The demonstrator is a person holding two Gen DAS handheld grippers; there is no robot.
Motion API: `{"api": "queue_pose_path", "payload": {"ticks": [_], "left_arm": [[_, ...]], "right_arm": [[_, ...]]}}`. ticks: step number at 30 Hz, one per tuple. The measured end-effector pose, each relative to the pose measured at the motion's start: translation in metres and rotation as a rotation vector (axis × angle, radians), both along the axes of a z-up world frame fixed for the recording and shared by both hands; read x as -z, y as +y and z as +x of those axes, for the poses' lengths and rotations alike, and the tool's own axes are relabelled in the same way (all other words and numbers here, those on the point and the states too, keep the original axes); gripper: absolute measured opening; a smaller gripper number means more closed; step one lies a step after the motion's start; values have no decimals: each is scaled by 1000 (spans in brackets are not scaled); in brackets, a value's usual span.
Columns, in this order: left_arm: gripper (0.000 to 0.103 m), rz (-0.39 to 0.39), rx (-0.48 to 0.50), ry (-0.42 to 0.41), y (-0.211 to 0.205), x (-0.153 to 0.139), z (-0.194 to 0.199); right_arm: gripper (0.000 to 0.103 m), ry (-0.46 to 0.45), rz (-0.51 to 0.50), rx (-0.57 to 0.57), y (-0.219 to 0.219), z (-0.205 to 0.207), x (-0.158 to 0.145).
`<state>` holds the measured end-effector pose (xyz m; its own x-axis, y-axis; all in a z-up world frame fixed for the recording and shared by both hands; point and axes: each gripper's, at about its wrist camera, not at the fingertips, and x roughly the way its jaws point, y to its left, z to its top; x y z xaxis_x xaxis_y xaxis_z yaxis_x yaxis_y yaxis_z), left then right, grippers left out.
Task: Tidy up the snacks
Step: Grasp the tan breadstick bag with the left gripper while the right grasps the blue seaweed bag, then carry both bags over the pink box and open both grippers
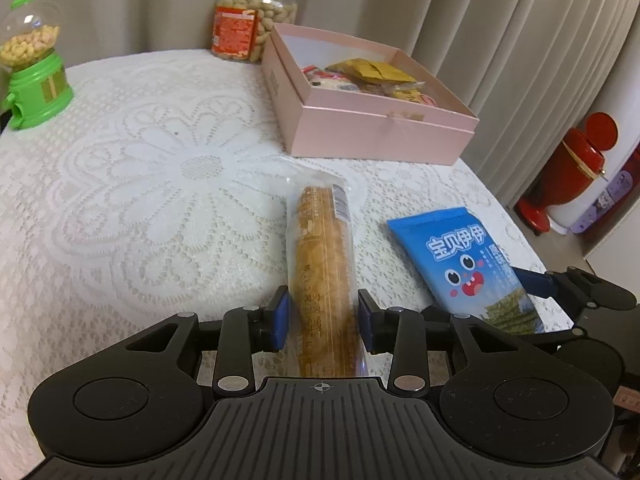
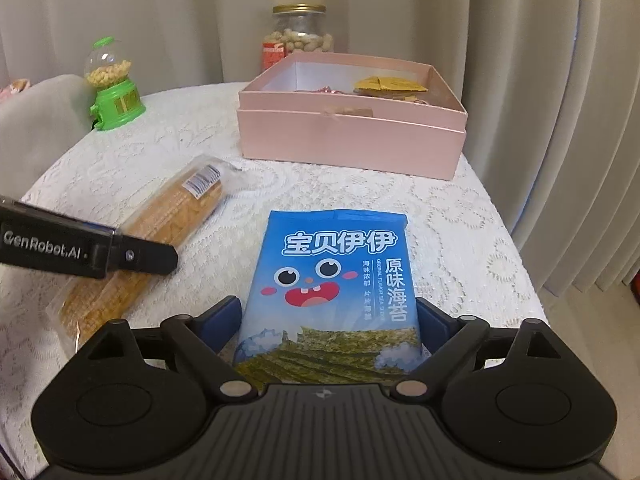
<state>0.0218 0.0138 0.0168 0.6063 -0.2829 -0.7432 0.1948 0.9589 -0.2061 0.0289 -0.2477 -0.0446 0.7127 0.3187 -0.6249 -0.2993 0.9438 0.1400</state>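
A long clear-wrapped cracker pack [image 1: 324,264] lies on the lace tablecloth; my left gripper [image 1: 323,318] has its blue pads against both sides of the pack's near end. The pack also shows in the right wrist view [image 2: 160,240], with the left gripper's arm [image 2: 80,250] across it. A blue seaweed snack bag [image 2: 332,292] lies flat between the pads of my right gripper [image 2: 330,326], which straddle its near end; it also shows in the left wrist view [image 1: 464,268]. A pink open box [image 1: 380,128] with several snacks stands behind, also in the right wrist view [image 2: 352,136].
A jar of peanuts [image 1: 254,16] stands behind the box, also in the right wrist view [image 2: 300,36]. A green candy dispenser [image 1: 32,60] is at the far left of the round table [image 1: 120,200]. Curtains hang behind. A red bin [image 1: 572,168] stands on the floor to the right.
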Motion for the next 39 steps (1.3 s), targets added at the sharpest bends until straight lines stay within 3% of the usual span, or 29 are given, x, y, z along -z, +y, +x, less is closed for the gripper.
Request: {"api": "queue_pose_path", "payload": {"ticks": [3, 7, 15, 26, 29, 34, 39], "left_arm": [[40, 14, 0, -19, -3, 1, -4], [40, 24, 2, -35, -4, 2, -8], [40, -103, -44, -27, 13, 5, -7], [34, -47, -36, -47, 0, -6, -14], [34, -99, -20, -94, 2, -32, -17], [34, -114, -26, -335, 7, -114, -17], [34, -126, -32, -450, 3, -174, 3]], "right_arm": [[93, 17, 0, 5, -1, 4, -2], [85, 8, -22, 20, -2, 3, -7], [84, -49, -1, 30, -14, -10, -23], [84, -92, 31, 66, -31, -17, -23], [84, -112, 44, 85, -40, -20, -28], [84, -134, 83, 117, -57, -23, -38], [84, -199, 157, 88, -72, -21, -73]]}}
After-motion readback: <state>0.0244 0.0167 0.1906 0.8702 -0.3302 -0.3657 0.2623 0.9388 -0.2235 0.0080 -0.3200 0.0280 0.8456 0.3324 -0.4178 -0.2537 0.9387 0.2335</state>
